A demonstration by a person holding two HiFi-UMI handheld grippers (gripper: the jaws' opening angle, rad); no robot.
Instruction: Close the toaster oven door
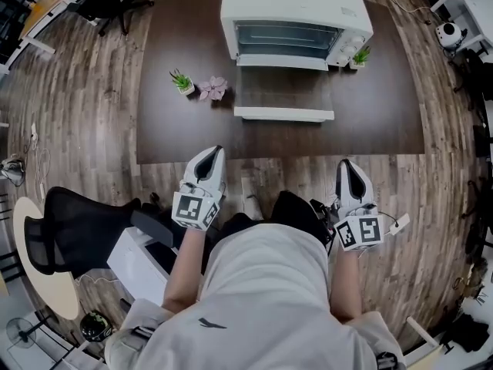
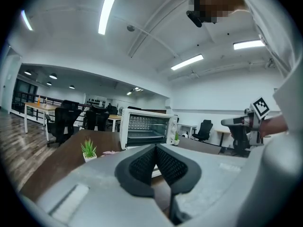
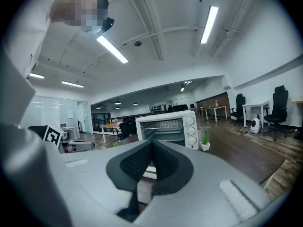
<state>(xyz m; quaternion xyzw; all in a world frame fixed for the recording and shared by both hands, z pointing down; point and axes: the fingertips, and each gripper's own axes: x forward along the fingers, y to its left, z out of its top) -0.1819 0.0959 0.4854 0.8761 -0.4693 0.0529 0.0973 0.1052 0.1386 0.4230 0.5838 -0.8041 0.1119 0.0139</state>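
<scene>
A white toaster oven (image 1: 296, 15) stands at the far middle of a dark brown table (image 1: 177, 122). Its door (image 1: 283, 113) hangs open, folded down flat toward me, and the wire rack shows inside. The left gripper view holds the oven (image 2: 147, 128) ahead, and the right gripper view holds the oven (image 3: 166, 126) too. My left gripper (image 1: 210, 155) hovers shut and empty at the table's near edge, left of the door. My right gripper (image 1: 345, 166) is shut and empty just off the near edge, right of the door. Neither touches the oven.
A small green potted plant (image 1: 182, 82) and a pink plant (image 1: 213, 89) sit left of the oven door. Another small plant (image 1: 359, 56) stands at the oven's right corner. A black office chair (image 1: 69, 226) is at my lower left on the wood floor.
</scene>
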